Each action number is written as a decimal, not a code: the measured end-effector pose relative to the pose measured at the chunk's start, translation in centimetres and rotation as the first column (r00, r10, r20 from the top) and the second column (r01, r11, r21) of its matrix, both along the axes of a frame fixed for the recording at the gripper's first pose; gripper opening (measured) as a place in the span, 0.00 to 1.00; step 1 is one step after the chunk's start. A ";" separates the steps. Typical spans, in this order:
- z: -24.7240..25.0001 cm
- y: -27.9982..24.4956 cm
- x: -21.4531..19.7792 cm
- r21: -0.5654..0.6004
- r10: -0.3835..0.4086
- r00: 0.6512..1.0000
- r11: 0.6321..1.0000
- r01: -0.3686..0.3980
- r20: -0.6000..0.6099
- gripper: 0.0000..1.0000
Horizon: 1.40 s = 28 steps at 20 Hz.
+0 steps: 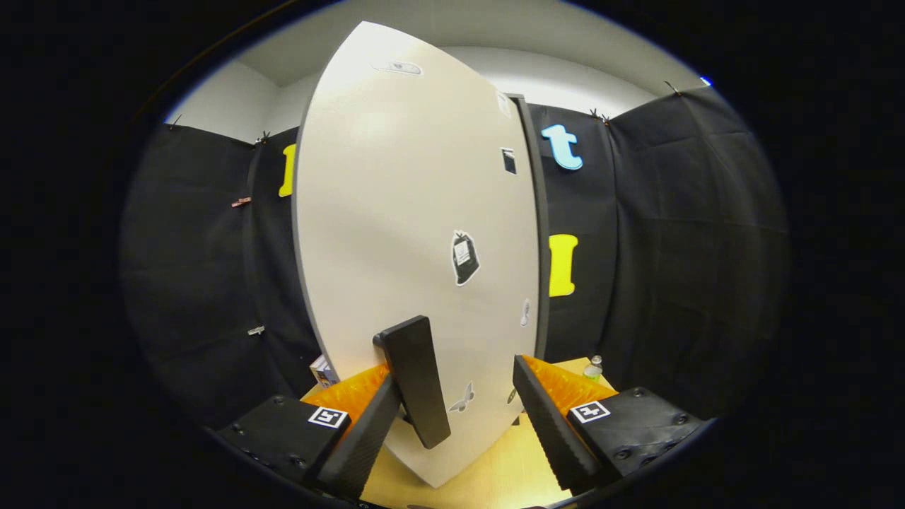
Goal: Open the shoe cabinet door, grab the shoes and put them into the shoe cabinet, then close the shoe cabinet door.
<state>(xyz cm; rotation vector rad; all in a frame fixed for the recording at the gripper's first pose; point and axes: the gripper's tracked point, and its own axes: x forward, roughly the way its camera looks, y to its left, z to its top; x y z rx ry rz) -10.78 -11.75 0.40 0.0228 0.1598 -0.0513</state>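
The shoe cabinet's pale door (pixel 396 233) stands right in front of me, tall and carrying a few small stickers. A dark bar handle (pixel 416 378) juts from the door low down, just inside my left finger (pixel 364 438) and touching or nearly touching it. My gripper (pixel 452 424) is open, with the handle and the door's lower part between the fingers. The right finger (pixel 548 424) is well apart from the handle. A dark edge strip (pixel 539 226) runs down the door's right side. I cannot tell whether the door is ajar.
A yellowish wooden surface (pixel 488 470) lies under the fingers. A small box (pixel 323 370) sits low to the left of the door, and a small bottle (pixel 594 367) stands to its right. Black cloth walls close in on both sides.
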 end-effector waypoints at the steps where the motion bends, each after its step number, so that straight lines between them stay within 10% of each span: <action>1: -0.3 1.0 0.6 -0.007 0.009 1.000 1.000 -0.009 0.000 0.98; 28: 0.0 5.0 3.1 -0.040 -0.009 0.999 0.999 0.010 0.037 1.00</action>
